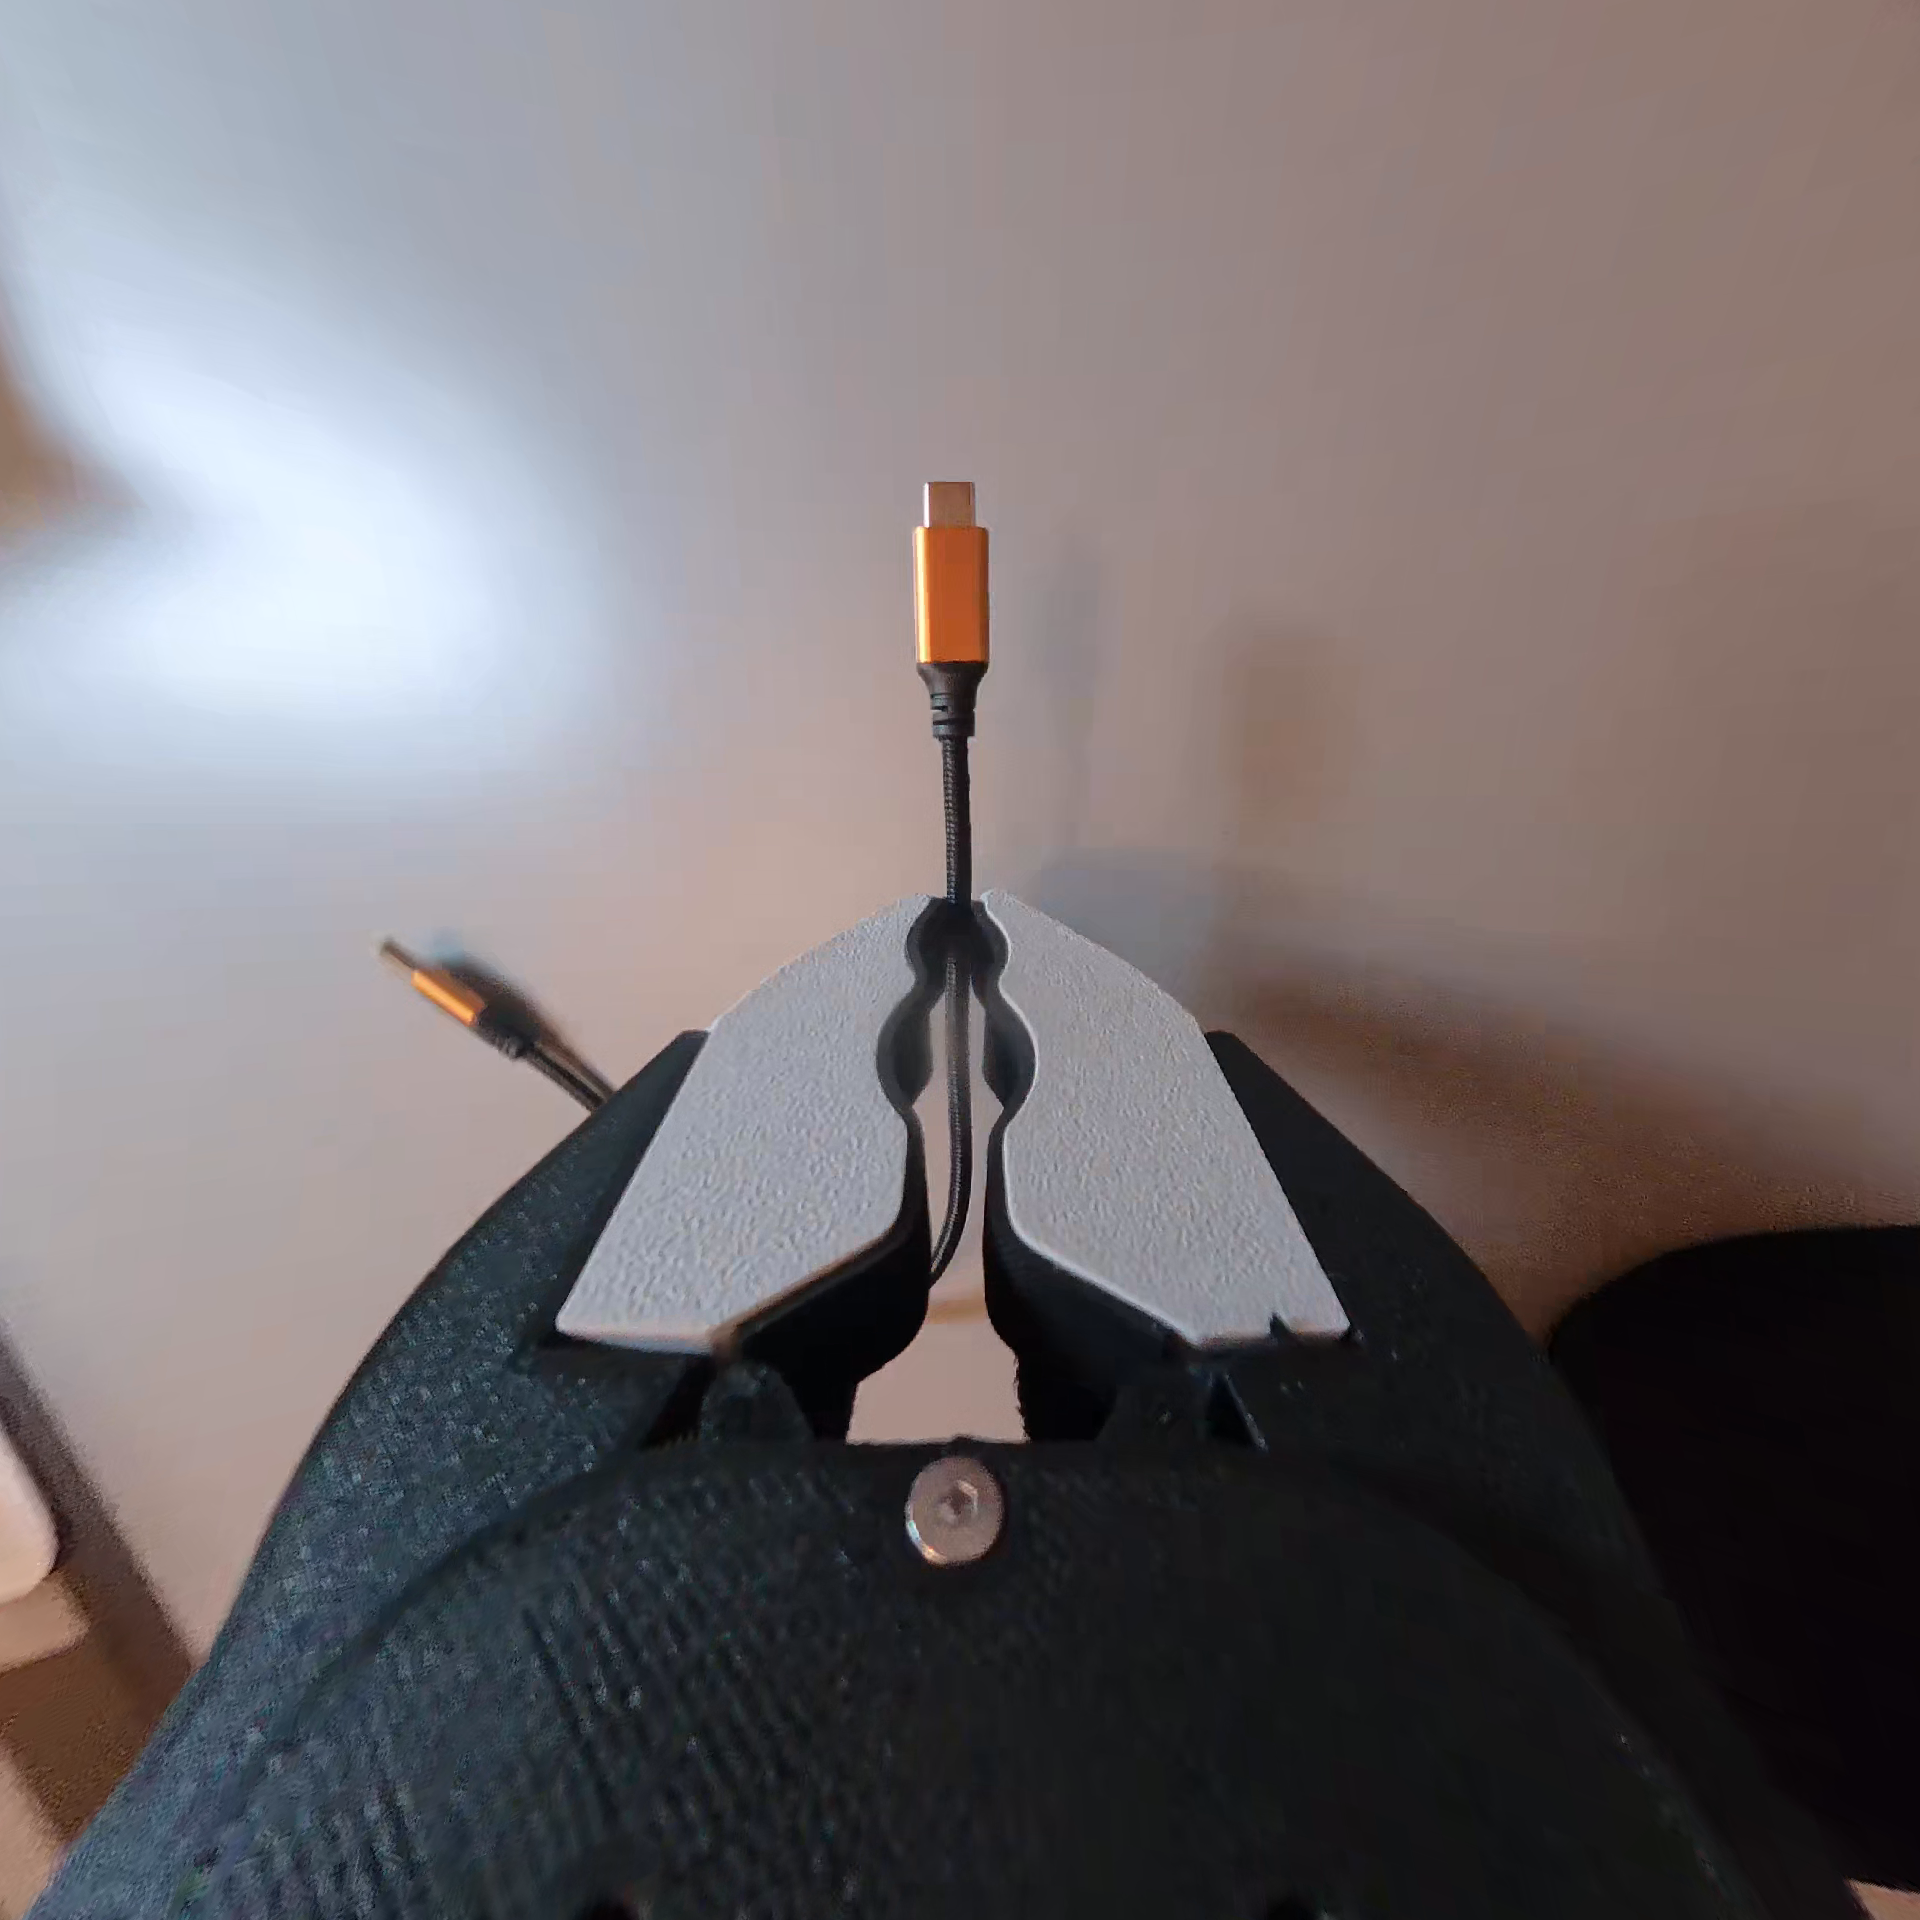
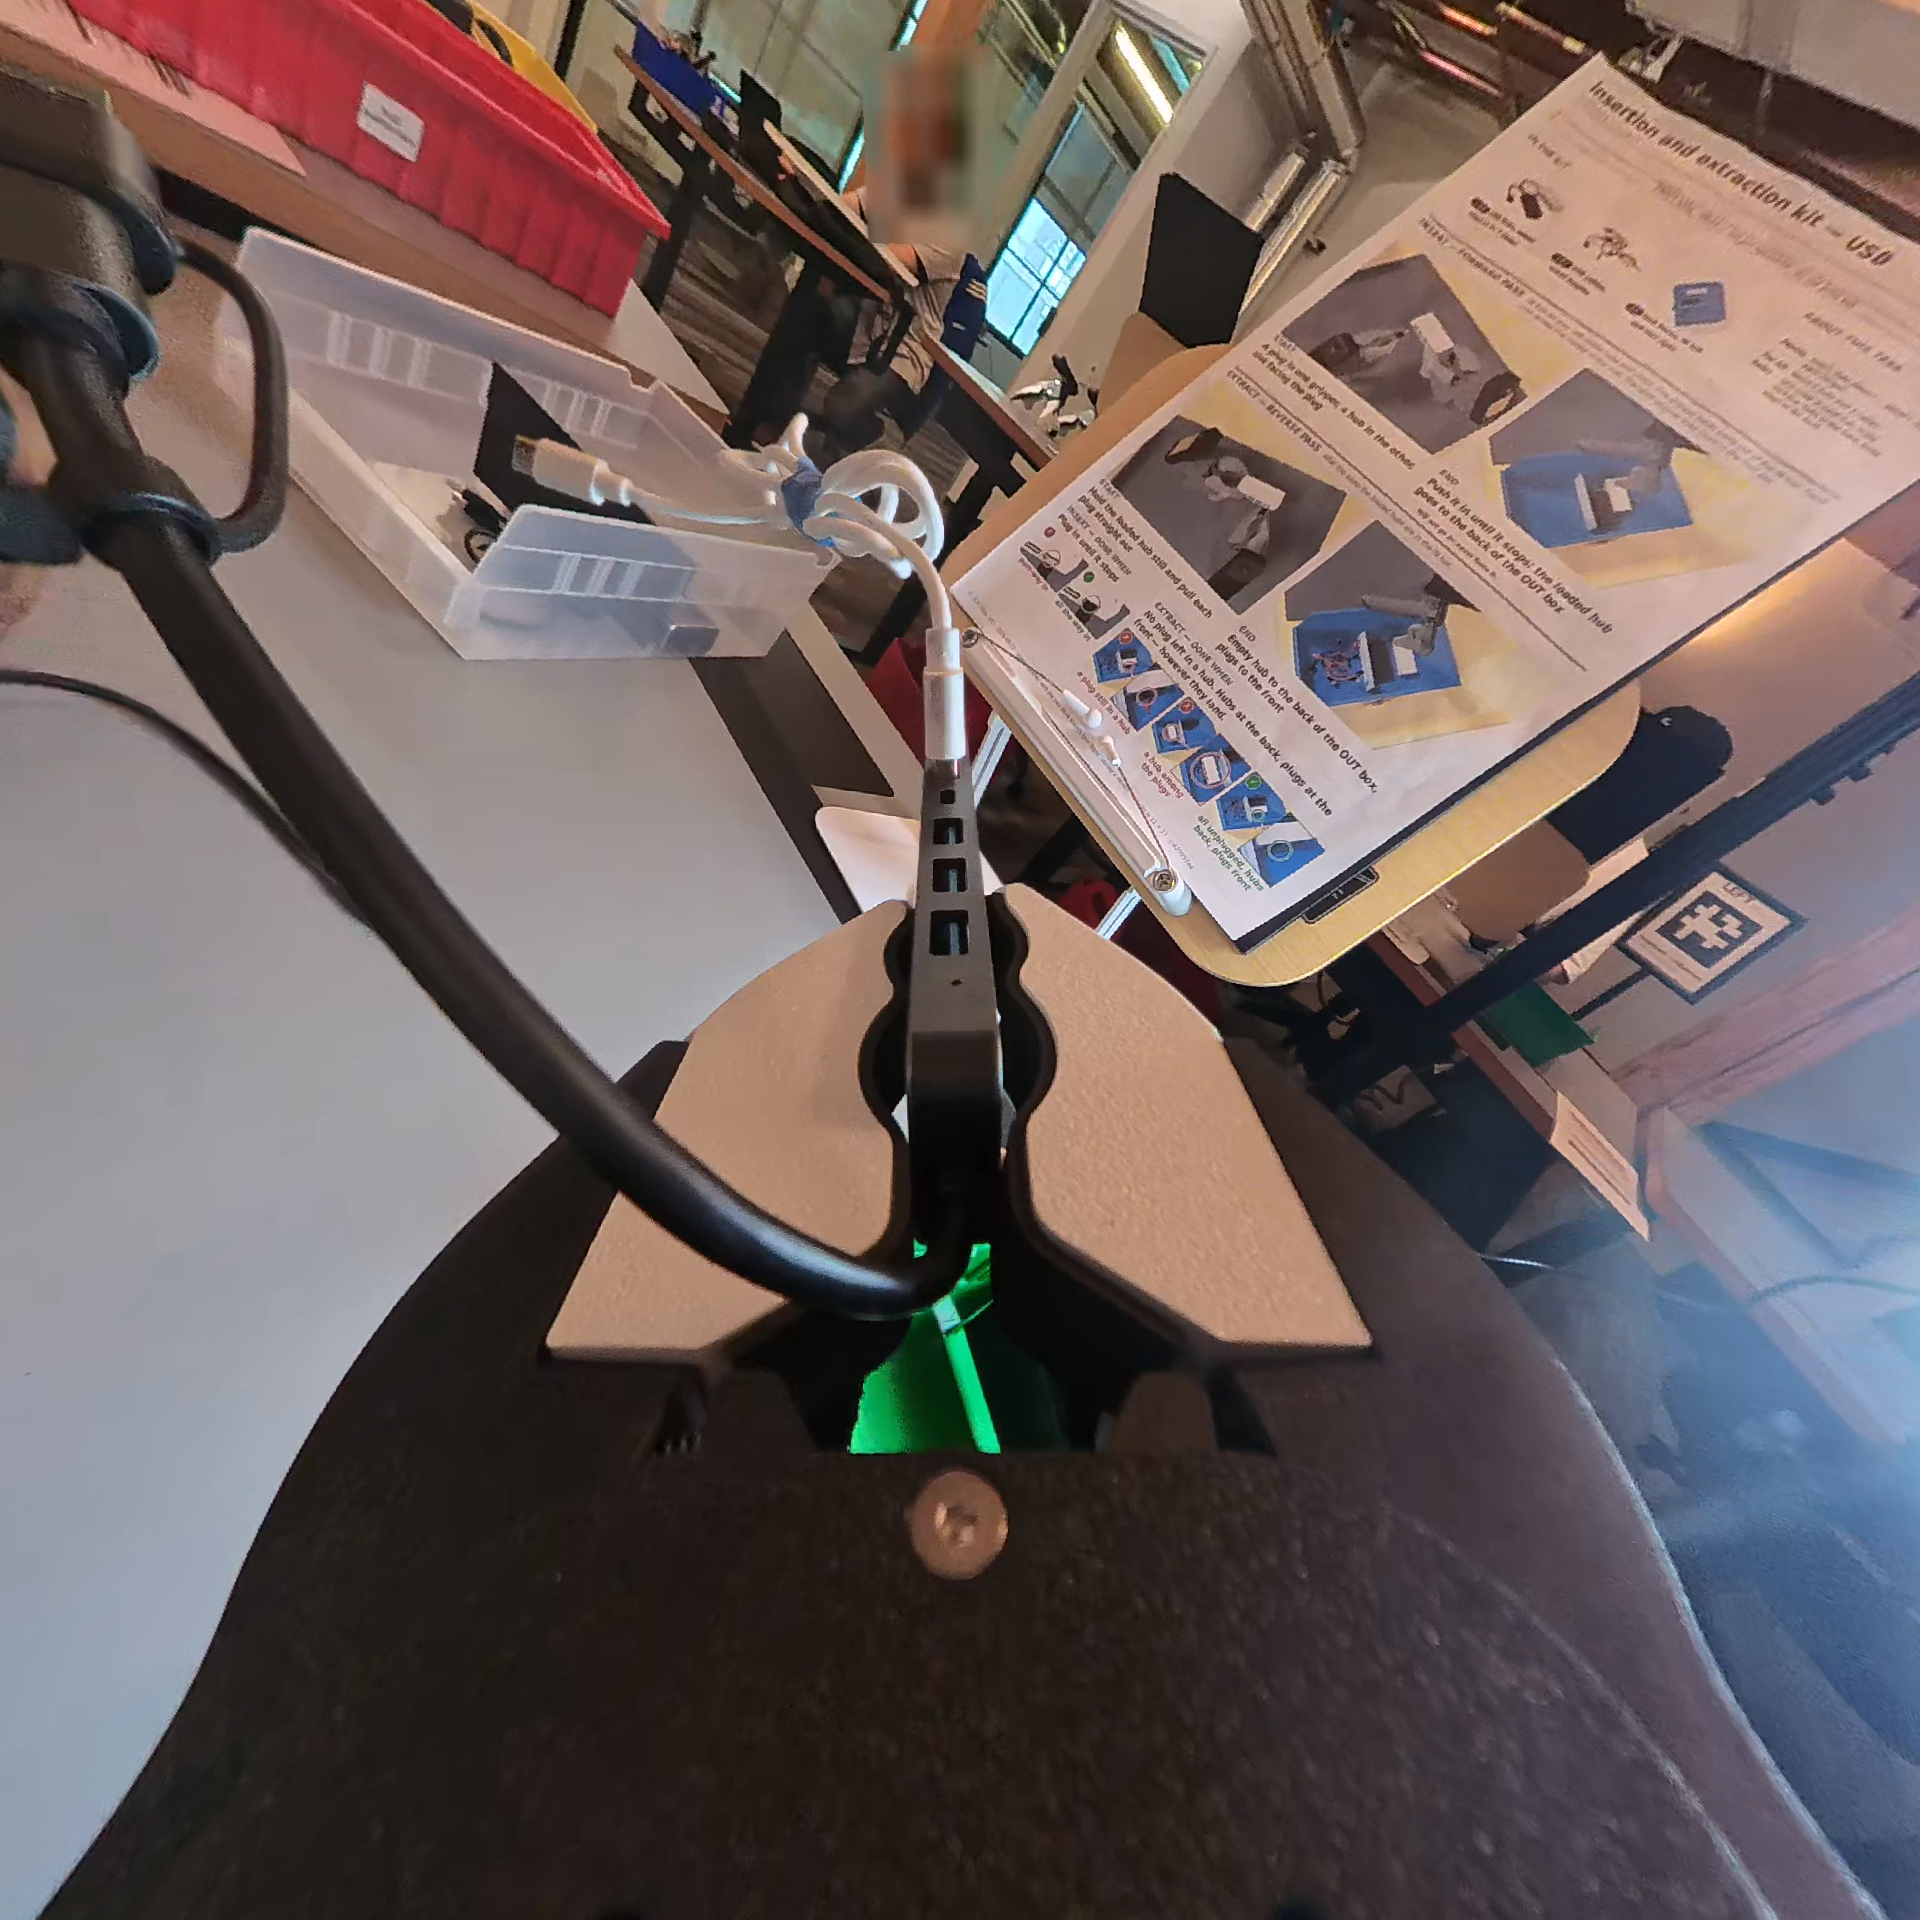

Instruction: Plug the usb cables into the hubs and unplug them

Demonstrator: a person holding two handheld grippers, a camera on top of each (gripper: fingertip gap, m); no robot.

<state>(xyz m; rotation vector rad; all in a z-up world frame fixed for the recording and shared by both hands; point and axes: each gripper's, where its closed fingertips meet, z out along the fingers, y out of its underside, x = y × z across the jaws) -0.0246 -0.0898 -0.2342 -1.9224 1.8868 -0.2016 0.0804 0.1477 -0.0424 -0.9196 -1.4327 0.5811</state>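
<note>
Your left gripper (image 1: 958,902) is clamped on the black braided cable (image 1: 956,821), its orange metal plug (image 1: 950,594) standing free ahead. Your right gripper (image 2: 948,914) pinches the slim black hub (image 2: 951,914), white plug (image 2: 945,696) already seated. Line the orange plug squarely with a free port before pushing.

White table (image 2: 436,935), red bin (image 2: 416,135), windows (image 2: 1049,218) (bright daylight), further desks (image 2: 790,208) behind

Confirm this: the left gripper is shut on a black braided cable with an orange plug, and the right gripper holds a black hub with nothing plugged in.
Wrong on the black hub: the right wrist view shows a white cable plugged into its far end. The rest stands.
</note>
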